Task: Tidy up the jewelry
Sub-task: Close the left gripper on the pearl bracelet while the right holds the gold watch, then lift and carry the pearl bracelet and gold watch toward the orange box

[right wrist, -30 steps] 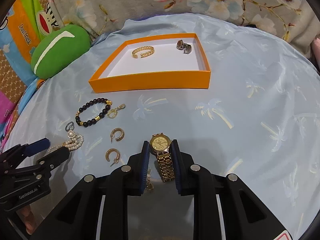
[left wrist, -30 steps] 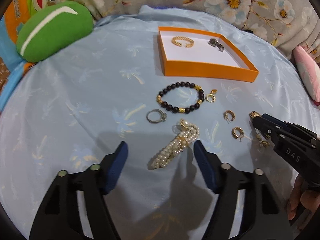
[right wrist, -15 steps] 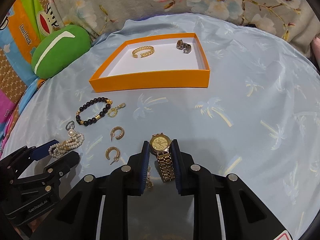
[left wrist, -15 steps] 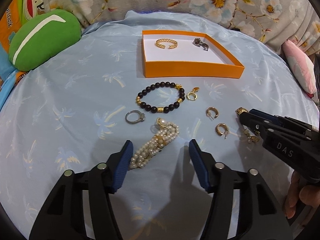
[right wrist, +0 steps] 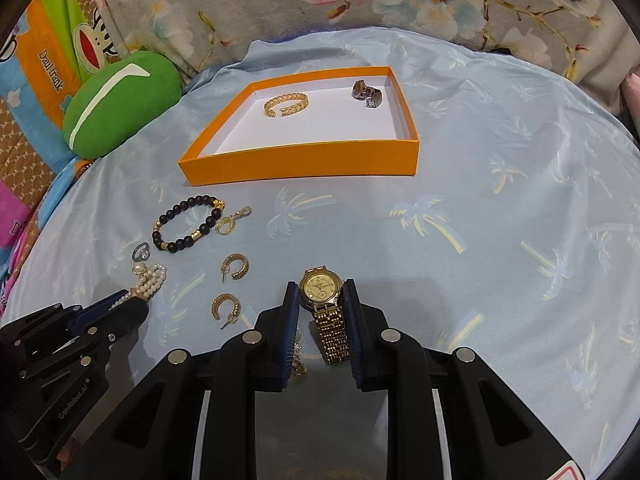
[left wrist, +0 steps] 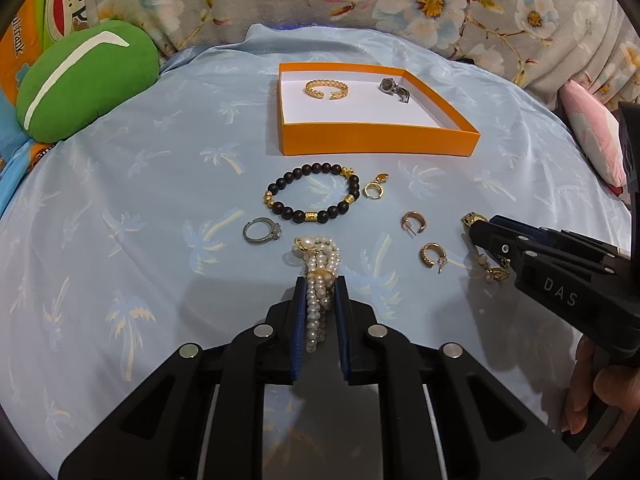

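Orange box point(left wrist: 380, 142) with white inside; pale blue sheet point(left wrist: 140, 200) — palm-tree print; green cushion point(left wrist: 84, 84); gold watch point(right wrist: 322, 292); white pearls point(left wrist: 318, 288).

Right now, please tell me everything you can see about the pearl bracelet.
The pearl bracelet is a bundle of several strands of small, cream-white beads, gathered by a gold band near the middle, with one larger pearl and a gold clasp at its far end. It lies stretched on the blue cloth, just in front of the silver ring. The left gripper has its blue-padded jaws shut on its near half; the far end rests on the cloth.
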